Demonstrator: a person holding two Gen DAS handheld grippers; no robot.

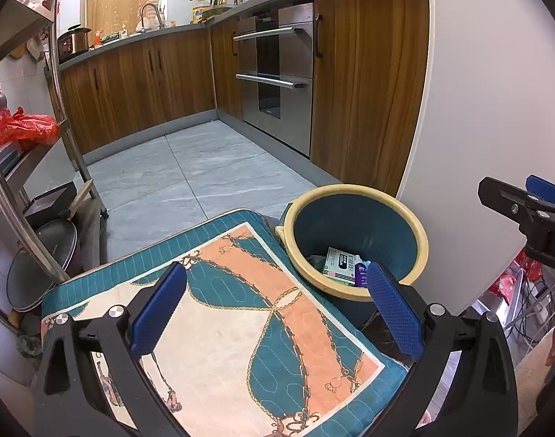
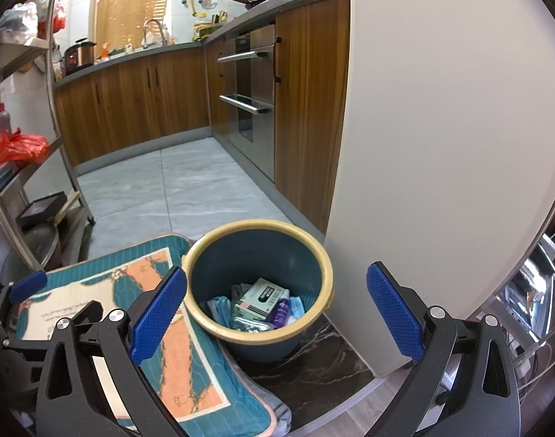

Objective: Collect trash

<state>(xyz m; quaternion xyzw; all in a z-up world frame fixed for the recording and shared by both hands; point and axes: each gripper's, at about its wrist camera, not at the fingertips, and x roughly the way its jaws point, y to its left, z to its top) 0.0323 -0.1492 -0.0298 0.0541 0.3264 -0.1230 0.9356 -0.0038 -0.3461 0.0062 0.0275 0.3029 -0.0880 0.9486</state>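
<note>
A blue bin with a yellow rim point(image 1: 417, 233) point(image 2: 321, 255) stands on the floor beside a white wall. It holds trash: a green-and-white box point(image 1: 339, 262) point(image 2: 264, 296), a purple packet point(image 1: 361, 273) point(image 2: 281, 309) and pale blue wrappers point(image 2: 221, 306). My left gripper point(image 1: 277, 309) is open and empty above a patterned teal cushion point(image 1: 241, 309), just left of the bin. My right gripper point(image 2: 277, 309) is open and empty above the bin's near rim. The right gripper shows at the left view's right edge point(image 1: 524, 204); the left gripper shows at the right view's left edge point(image 2: 22, 291).
The cushion point(image 2: 161, 346) lies against the bin's left side. A metal rack point(image 1: 51, 145) with pan lids and a red bag point(image 1: 22, 127) stands at left. Wooden cabinets and an oven point(image 1: 277, 73) line the far side of the grey tile floor. Cables lie at right point(image 1: 532, 302).
</note>
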